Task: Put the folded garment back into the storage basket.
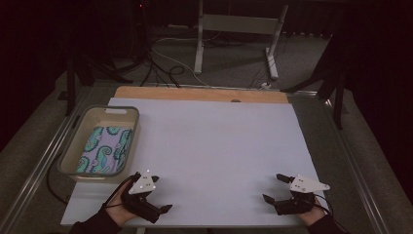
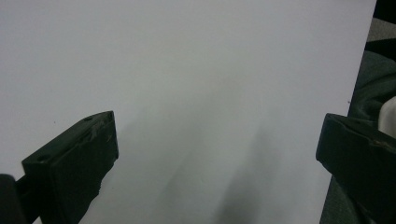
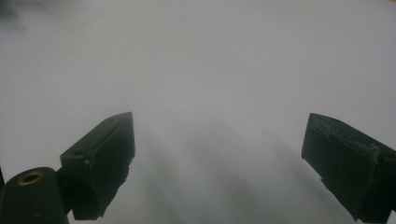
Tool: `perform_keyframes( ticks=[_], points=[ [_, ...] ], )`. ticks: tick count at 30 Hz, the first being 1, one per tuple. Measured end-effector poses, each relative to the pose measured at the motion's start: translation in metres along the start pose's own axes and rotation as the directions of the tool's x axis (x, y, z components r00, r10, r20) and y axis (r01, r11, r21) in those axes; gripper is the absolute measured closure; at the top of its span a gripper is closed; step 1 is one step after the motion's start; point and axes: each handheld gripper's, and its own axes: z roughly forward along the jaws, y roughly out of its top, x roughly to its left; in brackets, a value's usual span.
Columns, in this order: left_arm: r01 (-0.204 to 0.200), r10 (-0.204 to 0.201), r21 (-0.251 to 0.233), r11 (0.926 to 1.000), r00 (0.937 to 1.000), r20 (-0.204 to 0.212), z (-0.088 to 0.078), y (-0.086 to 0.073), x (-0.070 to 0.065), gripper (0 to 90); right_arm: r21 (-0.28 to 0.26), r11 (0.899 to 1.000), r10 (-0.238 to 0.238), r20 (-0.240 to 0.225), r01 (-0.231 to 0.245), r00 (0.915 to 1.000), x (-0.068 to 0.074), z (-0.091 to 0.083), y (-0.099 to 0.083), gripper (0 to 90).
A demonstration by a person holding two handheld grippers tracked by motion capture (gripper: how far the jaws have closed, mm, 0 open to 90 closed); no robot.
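My left gripper point(image 1: 162, 194) rests near the front left corner of the white board point(image 1: 209, 146), held in a gloved hand, and points to the right. Its jaws stand wide apart over bare board, and in the left gripper view the left gripper point(image 2: 219, 140) is open with nothing in it. My right gripper point(image 1: 273, 188) sits near the front right corner and points left. In the right gripper view the right gripper point(image 3: 218, 140) is open over plain white surface. A beige bin point(image 1: 84, 127) at the left holds a folded paisley cloth point(image 1: 106, 148) in purple and teal.
The board lies on a metal-framed table with a wooden strip point(image 1: 195, 93) along its far edge. Beyond it are cables point(image 1: 168, 66) on the floor and a white stand point(image 1: 238, 29). The board's edge point(image 2: 348, 112) runs down the right side of the left gripper view.
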Motion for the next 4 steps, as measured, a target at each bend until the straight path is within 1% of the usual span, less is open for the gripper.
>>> perform_keyframes(
  ticks=[4],
  points=[
    [-0.002,0.002,0.001,1.0000,1.0000,0.000,-0.0002,0.0004,0.0000,0.0,0.005,1.000,0.009,0.000,-0.009,1.0000,-0.0008,0.0005,-0.0008,9.5]
  ],
)
